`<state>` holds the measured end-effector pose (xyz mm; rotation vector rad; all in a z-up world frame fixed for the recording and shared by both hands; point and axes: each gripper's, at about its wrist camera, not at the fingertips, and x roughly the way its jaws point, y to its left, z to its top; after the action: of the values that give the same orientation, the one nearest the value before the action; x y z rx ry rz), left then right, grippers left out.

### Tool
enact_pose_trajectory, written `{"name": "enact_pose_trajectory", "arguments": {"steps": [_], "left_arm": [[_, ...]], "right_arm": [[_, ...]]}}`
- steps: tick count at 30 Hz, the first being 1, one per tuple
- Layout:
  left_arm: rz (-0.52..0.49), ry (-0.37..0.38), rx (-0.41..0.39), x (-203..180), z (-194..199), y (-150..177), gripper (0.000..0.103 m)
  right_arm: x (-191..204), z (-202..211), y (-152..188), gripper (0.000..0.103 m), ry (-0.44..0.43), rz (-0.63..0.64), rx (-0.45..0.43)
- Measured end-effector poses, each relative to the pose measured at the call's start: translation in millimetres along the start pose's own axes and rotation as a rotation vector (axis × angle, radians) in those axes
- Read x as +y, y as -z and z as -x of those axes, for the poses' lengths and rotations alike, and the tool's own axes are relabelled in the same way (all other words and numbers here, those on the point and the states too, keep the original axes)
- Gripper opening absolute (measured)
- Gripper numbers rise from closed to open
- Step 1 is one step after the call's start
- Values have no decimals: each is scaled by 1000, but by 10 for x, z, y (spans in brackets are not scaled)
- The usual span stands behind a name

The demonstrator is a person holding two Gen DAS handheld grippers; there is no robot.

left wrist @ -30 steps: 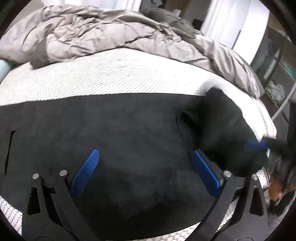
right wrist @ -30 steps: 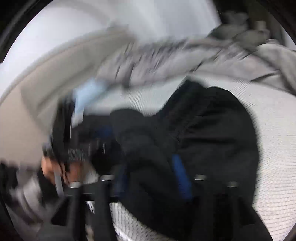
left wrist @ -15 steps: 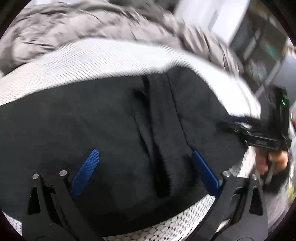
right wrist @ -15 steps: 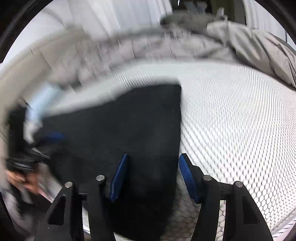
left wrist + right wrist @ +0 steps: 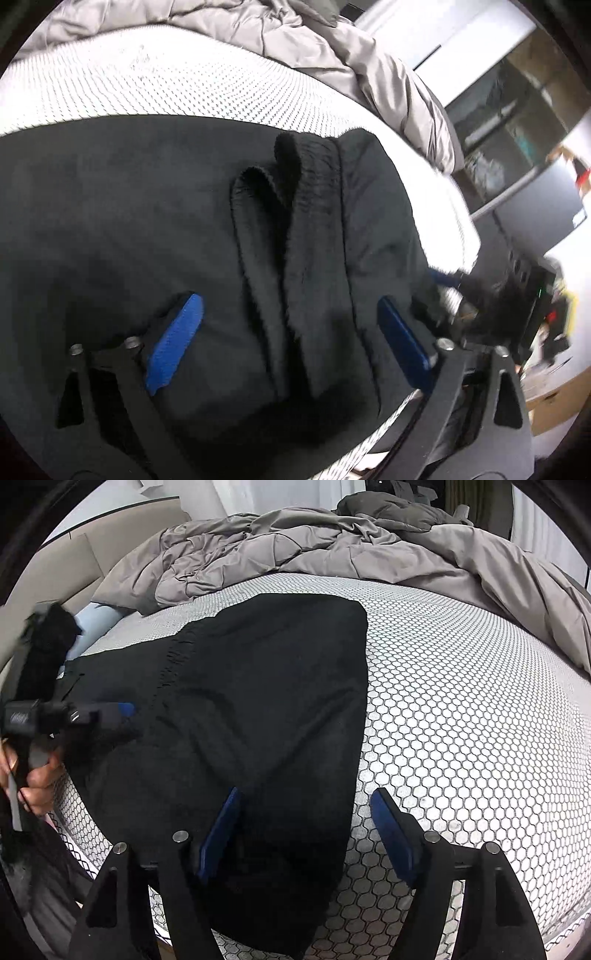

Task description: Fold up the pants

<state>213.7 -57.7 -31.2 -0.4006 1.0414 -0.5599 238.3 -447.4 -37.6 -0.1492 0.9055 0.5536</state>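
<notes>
Black pants (image 5: 266,701) lie folded on the mattress (image 5: 461,720). Both grippers, left (image 5: 291,347) and right (image 5: 306,834), gape wide, holding nothing. Only the left view shows the ribbed cuffs (image 5: 310,173); only the right shows the gray comforter's (image 5: 295,550) full spread.

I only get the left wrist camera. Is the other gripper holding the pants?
Observer: No. The right gripper is open, its jaws straddling the right edge of the black pants.
Operator: What's on the far side of the bed?
Observer: A beige headboard behind the rumpled grey duvet.
Operator: Anything blue over there?
Observer: A light blue pillow peeks out beside the pants.
</notes>
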Motion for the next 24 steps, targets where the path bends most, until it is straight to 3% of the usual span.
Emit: {"name": "enact_pose_trajectory", "arguments": {"steps": [2,3,4,7,10,13,22,24], "left_arm": [[29,22,1,10,-68,-73,81],[55,28,-2,33,-108,-125,67],[70,30,8,53,-151,-168,61],[80,-12,-21,46,-166,-176,45],[20,-100,-65,-88,-123,-142,38],[-108,-214,-76,-314,-119,-85,38],[-148,-240,-55,-384,-90,-6,39],[-132,-216,-22,-343,-92,-7,45]], "right_arm": [[-2,-27,1,74,-10,-7,-4],[-12,-23,11,74,-18,-10,-9],[-20,-26,15,74,-27,-12,-14],[-42,-33,34,75,-46,-21,-25],[-55,-50,18,75,-53,-29,-27],[-39,-62,7,77,-51,-27,-32],[2,-99,-4,80,-38,-31,-40],[1,-107,-7,80,-41,-36,-41]]}}
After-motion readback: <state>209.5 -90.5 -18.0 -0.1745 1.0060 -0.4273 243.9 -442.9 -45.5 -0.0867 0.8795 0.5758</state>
